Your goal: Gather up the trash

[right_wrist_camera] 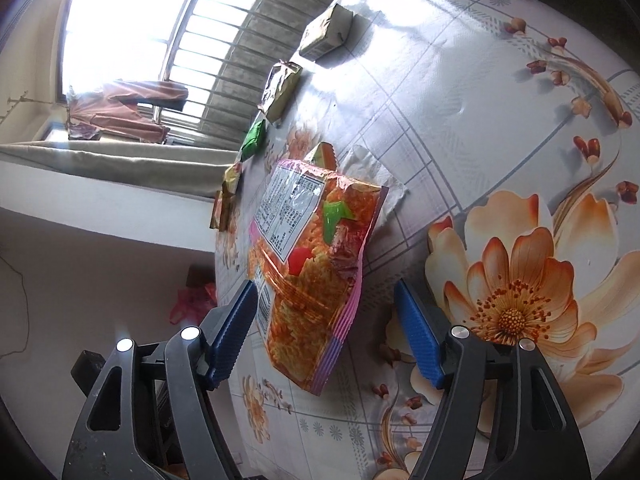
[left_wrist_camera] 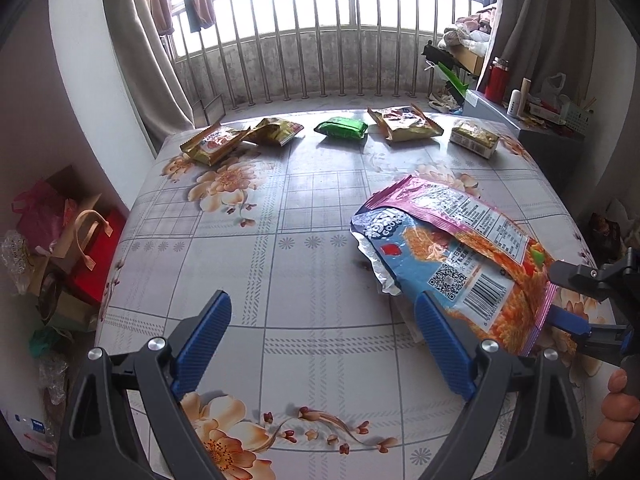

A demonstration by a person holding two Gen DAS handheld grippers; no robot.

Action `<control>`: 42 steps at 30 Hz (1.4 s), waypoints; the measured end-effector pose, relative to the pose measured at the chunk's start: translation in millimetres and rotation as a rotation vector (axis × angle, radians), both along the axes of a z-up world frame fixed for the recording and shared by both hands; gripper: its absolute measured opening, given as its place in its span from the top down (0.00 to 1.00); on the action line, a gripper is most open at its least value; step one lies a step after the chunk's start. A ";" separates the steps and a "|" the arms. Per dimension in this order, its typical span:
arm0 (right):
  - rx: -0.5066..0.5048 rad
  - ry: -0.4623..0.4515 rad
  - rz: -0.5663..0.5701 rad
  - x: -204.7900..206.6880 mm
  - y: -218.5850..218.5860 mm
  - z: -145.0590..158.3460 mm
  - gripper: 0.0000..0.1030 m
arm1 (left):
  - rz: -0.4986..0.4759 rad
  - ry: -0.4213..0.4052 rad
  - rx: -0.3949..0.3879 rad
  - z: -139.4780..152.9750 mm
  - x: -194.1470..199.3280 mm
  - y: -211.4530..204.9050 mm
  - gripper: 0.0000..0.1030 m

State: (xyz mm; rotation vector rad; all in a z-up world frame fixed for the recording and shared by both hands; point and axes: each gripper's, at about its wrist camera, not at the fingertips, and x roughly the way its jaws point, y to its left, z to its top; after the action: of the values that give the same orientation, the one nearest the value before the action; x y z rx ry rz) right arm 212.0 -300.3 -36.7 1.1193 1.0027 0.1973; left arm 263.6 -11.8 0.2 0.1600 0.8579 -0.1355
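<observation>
A flower-print table [left_wrist_camera: 304, 264] fills both views, with a barred balcony window behind it. The bag [left_wrist_camera: 460, 248], a big orange and pink snack bag, is the thing I'm after. It lies to the right of the left gripper [left_wrist_camera: 322, 300] and partly covers a white napkin [right_wrist_camera: 372, 172]. The right gripper [right_wrist_camera: 325, 292] is much the nearer one. It is rolled on its side, and the bag's crimped pink end sits between its fingers. The jaws are spread with a gap on one side, so nothing is clamped yet, and I can't tell whether the bag rests on the other pad. The left gripper is also released. It holds nothing, and its right finger is just beside the bag's barcode corner. The bag's long axis runs diagonally, from the sealed end at the right gripper away toward the far side of the table. In the right wrist view it is nearly in line with the fingers, leaning a little left. The torn mouth, with foil lining showing, faces left, away from the right gripper. I judge the coming move to be a simple squeeze on that sealed end. Well beyond the bag, a row of smaller wrappers [left_wrist_camera: 340, 128] waits along the table's far edge.
</observation>
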 end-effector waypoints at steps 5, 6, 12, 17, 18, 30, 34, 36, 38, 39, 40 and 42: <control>0.031 0.029 -0.009 8.6 -1.0 -11.0 0.62 | 0.005 -0.008 0.008 1.4 -0.4 1.3 0.12; 0.037 0.033 -0.011 7.9 -2.2 -12.6 0.70 | 0.006 -0.010 0.010 2.0 -0.3 1.6 0.12; 0.120 0.012 -0.029 -1.5 -9.8 -16.2 0.89 | 0.009 -0.015 0.005 5.1 -2.4 2.7 0.12; 0.232 -0.065 -0.048 -11.2 -20.1 -9.8 0.95 | 0.003 -0.022 0.000 8.4 -8.0 4.4 0.12; 0.252 -0.080 -0.052 -13.3 -22.7 -8.1 0.96 | 0.003 -0.022 -0.002 8.9 -8.4 5.8 0.12; 0.363 -0.155 -0.118 -86.0 -75.8 -3.2 0.97 | -0.008 -0.004 -0.040 6.5 -17.4 17.2 0.12; 0.348 -0.126 -0.176 -127.9 -95.7 -13.5 0.97 | -0.055 0.011 -0.084 5.3 -14.3 8.1 0.12; 0.341 -0.109 -0.211 -148.6 -103.3 -20.1 0.97 | -0.091 0.027 -0.134 4.1 -9.2 1.1 0.12; 0.340 -0.098 -0.240 -166.6 -108.4 -24.6 0.97 | -0.123 0.053 -0.182 2.0 0.1 -6.5 0.12; 0.341 -0.096 -0.252 -174.5 -110.7 -26.1 0.97 | -0.135 0.064 -0.199 1.2 4.8 -10.9 0.12; 0.343 -0.096 -0.262 -181.8 -112.8 -27.7 0.97 | -0.144 0.073 -0.220 1.5 10.2 -15.1 0.12; 0.345 -0.096 -0.275 -189.0 -115.7 -28.9 0.97 | -0.171 0.093 -0.277 3.2 18.9 -22.1 0.17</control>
State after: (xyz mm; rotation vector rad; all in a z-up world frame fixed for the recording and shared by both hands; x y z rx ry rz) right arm 23.0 -416.0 -65.6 1.5345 0.7350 0.2044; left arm 282.5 -33.9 3.4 -0.0334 0.9084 -0.4224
